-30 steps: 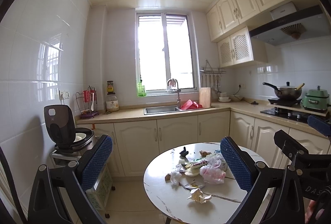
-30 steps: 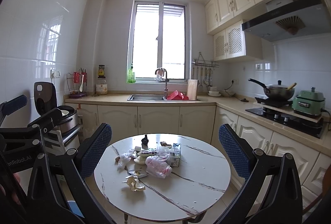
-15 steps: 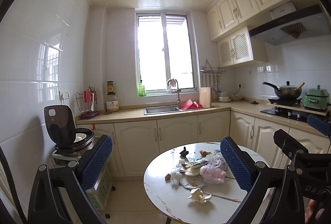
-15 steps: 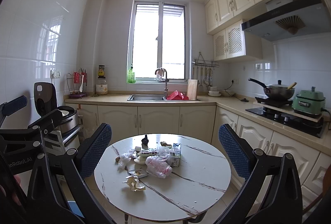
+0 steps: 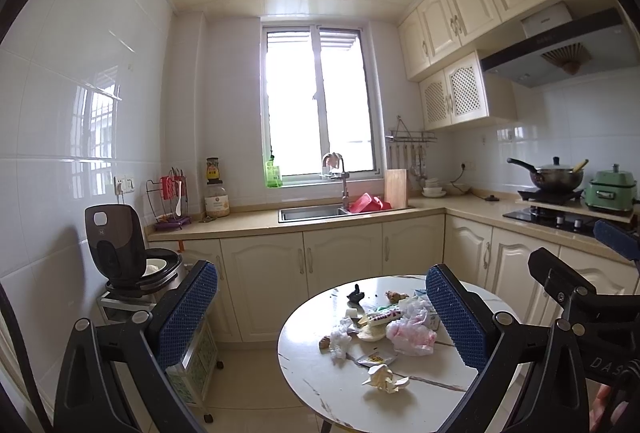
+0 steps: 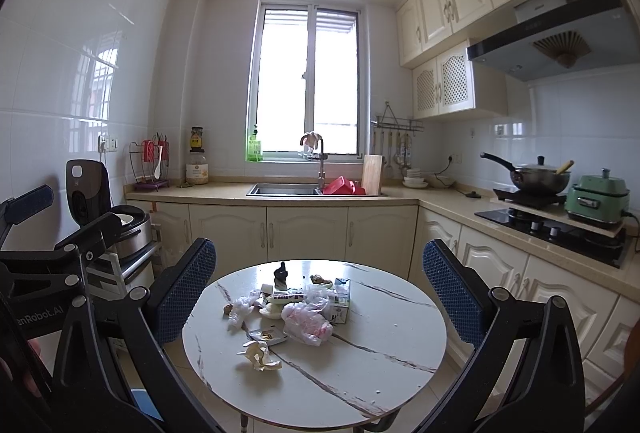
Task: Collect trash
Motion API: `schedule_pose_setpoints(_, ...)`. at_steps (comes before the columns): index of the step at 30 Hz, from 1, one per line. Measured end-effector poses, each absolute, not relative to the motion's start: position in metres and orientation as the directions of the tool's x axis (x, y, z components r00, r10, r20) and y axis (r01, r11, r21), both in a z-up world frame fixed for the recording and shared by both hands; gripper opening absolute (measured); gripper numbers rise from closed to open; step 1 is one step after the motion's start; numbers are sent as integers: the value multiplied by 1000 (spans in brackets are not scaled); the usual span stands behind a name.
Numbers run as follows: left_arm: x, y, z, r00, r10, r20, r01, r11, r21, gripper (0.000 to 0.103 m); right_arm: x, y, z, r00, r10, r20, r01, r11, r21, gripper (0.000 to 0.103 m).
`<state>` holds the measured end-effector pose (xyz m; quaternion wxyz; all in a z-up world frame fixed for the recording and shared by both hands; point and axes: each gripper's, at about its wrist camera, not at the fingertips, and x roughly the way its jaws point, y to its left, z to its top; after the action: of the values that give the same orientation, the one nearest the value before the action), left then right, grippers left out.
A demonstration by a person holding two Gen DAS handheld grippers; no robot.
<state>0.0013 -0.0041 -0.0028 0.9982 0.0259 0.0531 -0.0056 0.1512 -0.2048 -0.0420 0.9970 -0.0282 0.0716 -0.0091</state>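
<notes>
A round white marble table (image 6: 360,373) (image 5: 320,385) carries a pile of trash: a pink plastic bag (image 6: 306,321) (image 5: 412,335), a crumpled paper wad (image 6: 260,353) (image 5: 382,379), a white crumpled bag (image 6: 242,309), a small carton (image 6: 340,299), a flat wrapper (image 6: 268,336) and a dark scrap (image 6: 281,273). My left gripper (image 5: 320,317) is open and empty, held above and short of the table. My right gripper (image 6: 318,285) is open and empty, also short of the pile. Each gripper shows at the edge of the other's view.
Cream kitchen cabinets and a counter with a sink (image 6: 284,189) run behind the table. A hob with a pan (image 6: 536,179) and a green cooker (image 6: 598,199) stand at right. A rice cooker on a cart (image 5: 128,261) stands at left. A blue object (image 6: 144,403) lies on the floor.
</notes>
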Motion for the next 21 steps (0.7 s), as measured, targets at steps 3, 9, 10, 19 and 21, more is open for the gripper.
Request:
schedule_pose_setpoints(3, 1, -4, -3, 994, -9, -107, 14, 999, 51, 102, 151, -205, -42, 989, -22, -143, 14, 998, -57, 103)
schedule_pose_setpoints(9, 7, -5, -4, 993, -11, -115, 17, 998, 53, 102, 153, -204, -41, 990, -19, -143, 12, 998, -56, 103)
schedule_pose_setpoints(10, 9, -4, -5, 993, -10, -118, 17, 998, 54, 102, 154, -204, -41, 989, -19, -145, 11, 998, -56, 103)
schedule_pose_setpoints(19, 38, -7, -14, 987, -14, -159, 25, 997, 66, 102, 172, -214, -52, 984, -16, -178, 9, 999, -39, 103)
schedule_pose_setpoints(21, 48, -8, -16, 985, -18, -169, 29, 997, 66, 102, 178, -216, -56, 982, -14, -188, 7, 999, -36, 103)
